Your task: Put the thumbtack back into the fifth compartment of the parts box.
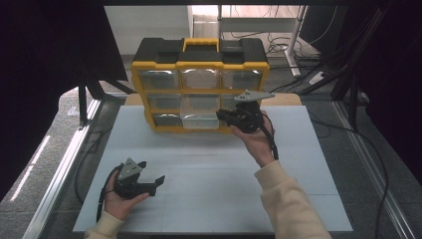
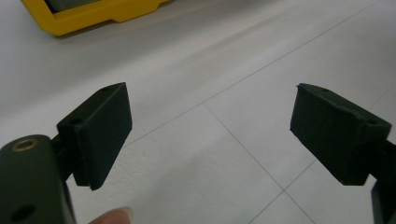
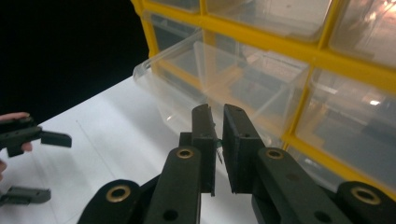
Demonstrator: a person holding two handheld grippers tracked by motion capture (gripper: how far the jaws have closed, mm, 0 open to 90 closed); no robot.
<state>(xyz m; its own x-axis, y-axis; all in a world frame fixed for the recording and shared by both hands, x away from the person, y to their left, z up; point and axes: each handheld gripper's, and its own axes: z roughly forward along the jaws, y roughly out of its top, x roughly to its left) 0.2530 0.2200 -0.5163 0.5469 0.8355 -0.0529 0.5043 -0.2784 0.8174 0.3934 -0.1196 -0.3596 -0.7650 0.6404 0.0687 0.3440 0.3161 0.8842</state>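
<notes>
My right gripper (image 1: pixel 222 116) is up at the front of the yellow organizer (image 1: pixel 199 67), its jaws drawn nearly together with only a thin slit between them. In the right gripper view a small thin object (image 3: pixel 218 150), dark with a greenish tint, sits in that slit between the pads; too small to say what it is, though it does look pinched there. Just ahead of these jaws and slightly to their left, a clear drawer (image 3: pixel 224 74) stands pulled partway out of the organizer's bottom row, its open top facing up. From above, the same drawer (image 1: pixel 200 119) lies right beside my jaw tips, on the side away from my wrist. My left gripper (image 1: pixel 152 183) is low on the white table (image 1: pixel 209 169), well apart from the organizer and from my right hand (image 1: pixel 256 139). Its jaws stand wide apart, nothing between them but bare table surface. A corner of the organizer's yellow frame shows far ahead of the left jaws, up and to their left. My left hand (image 1: pixel 119 199) wraps the gripper body from behind.
</notes>
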